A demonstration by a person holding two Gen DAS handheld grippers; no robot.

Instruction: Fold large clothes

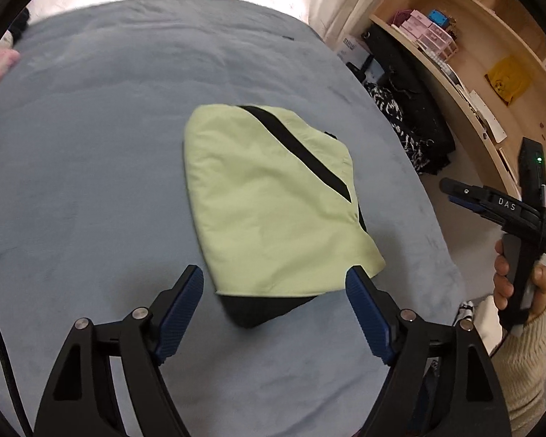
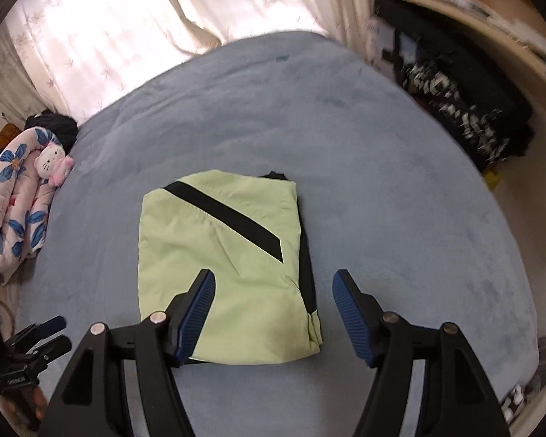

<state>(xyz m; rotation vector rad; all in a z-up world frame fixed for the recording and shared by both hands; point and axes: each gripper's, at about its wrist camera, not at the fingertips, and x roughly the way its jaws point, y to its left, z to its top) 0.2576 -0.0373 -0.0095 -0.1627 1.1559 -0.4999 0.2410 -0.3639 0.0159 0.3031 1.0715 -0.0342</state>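
A light green garment (image 1: 273, 196) with a black diagonal stripe lies folded into a compact rectangle on the blue bed cover (image 1: 91, 145). It also shows in the right wrist view (image 2: 222, 255). My left gripper (image 1: 275, 280) is open and empty, raised above the garment's near edge. My right gripper (image 2: 273, 284) is open and empty, hovering over the garment's near right part. In the left wrist view the right gripper (image 1: 451, 191) is held off the bed's right side. The left gripper (image 2: 51, 331) shows at the lower left of the right wrist view.
A flowered quilt (image 2: 14, 200) and a plush cat toy (image 2: 51, 162) lie at the bed's left edge. Dark clothes (image 1: 411, 123) are piled on the floor right of the bed, below a wooden shelf (image 1: 466, 54). Curtains (image 2: 127, 29) hang behind.
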